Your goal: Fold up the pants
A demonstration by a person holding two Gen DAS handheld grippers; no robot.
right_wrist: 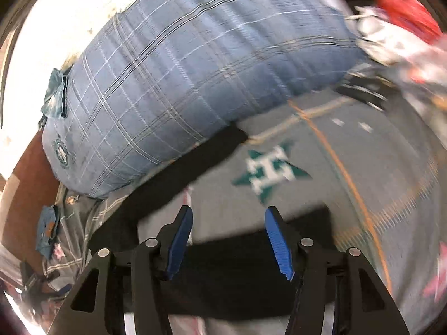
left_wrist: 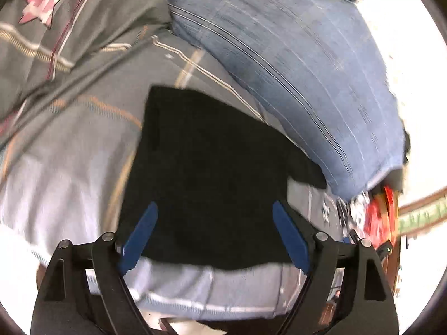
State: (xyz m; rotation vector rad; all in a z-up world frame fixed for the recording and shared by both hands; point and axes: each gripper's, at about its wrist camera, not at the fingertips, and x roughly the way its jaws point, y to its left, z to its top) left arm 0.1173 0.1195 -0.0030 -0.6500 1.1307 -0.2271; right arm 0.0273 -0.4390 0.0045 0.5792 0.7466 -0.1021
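Readable text: none in either view.
Round green-and-white emblem [right_wrist: 63,150] on the blue plaid pillow [right_wrist: 195,78]: too small and blurred to read any lettering.
Green-and-white star motif [right_wrist: 272,171] on the grey patterned bedsheet [right_wrist: 377,167]: a pattern, no letters legible.
Pink-and-white star motif [left_wrist: 42,5] on the grey bedsheet in the left wrist view: a pattern only, no words.
Red packaging [left_wrist: 377,220] at the bed's edge: print smeared, unreadable.

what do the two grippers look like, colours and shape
Both match: the left gripper and right gripper have matte black angular linkage arms with silver round pivot pins and triangular cutouts, tipped with blue ribbed pads. No cables, markings or sleeves show.
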